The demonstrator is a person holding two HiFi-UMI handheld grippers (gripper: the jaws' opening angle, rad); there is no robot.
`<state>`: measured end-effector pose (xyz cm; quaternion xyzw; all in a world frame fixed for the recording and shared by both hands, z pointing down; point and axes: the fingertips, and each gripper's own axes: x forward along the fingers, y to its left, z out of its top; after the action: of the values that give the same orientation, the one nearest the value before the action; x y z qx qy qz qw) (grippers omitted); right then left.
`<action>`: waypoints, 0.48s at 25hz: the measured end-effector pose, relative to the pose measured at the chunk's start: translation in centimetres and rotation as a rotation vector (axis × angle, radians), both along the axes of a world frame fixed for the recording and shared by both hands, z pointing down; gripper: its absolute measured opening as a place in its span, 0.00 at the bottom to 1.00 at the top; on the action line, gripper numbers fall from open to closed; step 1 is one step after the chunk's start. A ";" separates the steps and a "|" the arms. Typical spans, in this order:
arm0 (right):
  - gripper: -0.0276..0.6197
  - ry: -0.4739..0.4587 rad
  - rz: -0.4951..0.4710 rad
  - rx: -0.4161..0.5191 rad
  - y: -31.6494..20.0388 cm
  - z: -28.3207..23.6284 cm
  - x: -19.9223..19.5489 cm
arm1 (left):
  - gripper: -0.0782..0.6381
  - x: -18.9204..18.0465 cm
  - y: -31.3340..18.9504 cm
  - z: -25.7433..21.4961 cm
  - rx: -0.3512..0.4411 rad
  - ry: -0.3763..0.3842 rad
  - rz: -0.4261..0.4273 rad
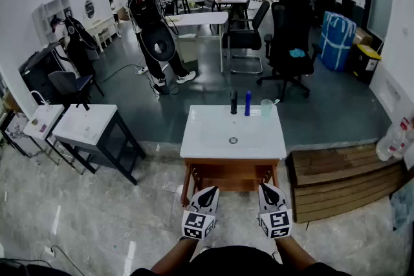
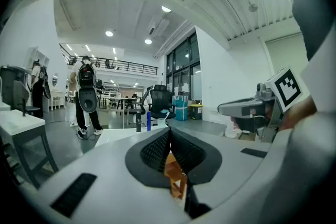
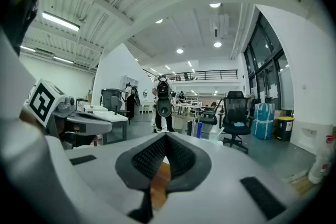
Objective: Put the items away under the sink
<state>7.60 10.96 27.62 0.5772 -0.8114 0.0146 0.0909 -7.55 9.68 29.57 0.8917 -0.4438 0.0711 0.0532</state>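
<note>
1. Standing at the back edge of the white sink [image 1: 213,139], well ahead of both grippers, are the items: a black bottle [image 1: 233,102], a blue bottle [image 1: 248,103] and a pale cup [image 1: 266,108]. They are close together in a row.
2. The wooden cabinet [image 1: 229,172] is below the sink, just ahead of the gripper tips. Its front seems open, but I cannot tell for sure.
3. The left gripper [image 1: 210,192] and the right gripper [image 1: 266,189] are low, side by side. Each has its jaws pressed together, with nothing between them.
4. I think the step in hand is the first reach. It is better to part the jaws before arriving, take one bottle around its middle and keep it upright. The cup looks light, so it probably needs a soft grip.
5. No brand or label can be read on the bottles from here. Only the square black-and-white markers on each gripper cube [image 1: 197,224] are clear.
</note>
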 end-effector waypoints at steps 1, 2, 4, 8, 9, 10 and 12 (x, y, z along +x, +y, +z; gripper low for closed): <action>0.07 0.003 0.003 0.000 0.0 0.0 0.0 | 0.13 0.0 0.0 0.0 -0.003 0.001 0.001; 0.07 0.006 0.006 0.000 0.0 0.0 0.1 | 0.13 0.0 0.1 0.1 -0.005 0.001 0.002; 0.07 0.007 0.009 0.001 0.1 0.0 -0.1 | 0.13 -0.1 0.2 0.4 -0.010 0.001 0.005; 0.07 0.004 0.015 0.009 0.4 -0.2 -0.7 | 0.14 -0.1 0.7 0.9 -0.018 0.000 0.020; 0.07 0.001 0.015 0.009 0.5 -0.2 -0.9 | 0.13 -0.1 0.8 1.0 -0.019 0.002 0.023; 0.07 -0.005 0.013 0.009 0.6 -0.2 -1.1 | 0.13 -0.1 1.0 1.0 -0.020 0.003 0.027; 0.07 -0.030 0.009 0.008 0.8 -0.1 -1.8 | 0.14 -0.6 1.1 1.0 -0.020 0.002 0.033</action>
<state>5.82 11.81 27.47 0.5808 -0.8102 0.0203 0.0761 -8.11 10.81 30.62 0.8985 -0.4281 0.0756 0.0613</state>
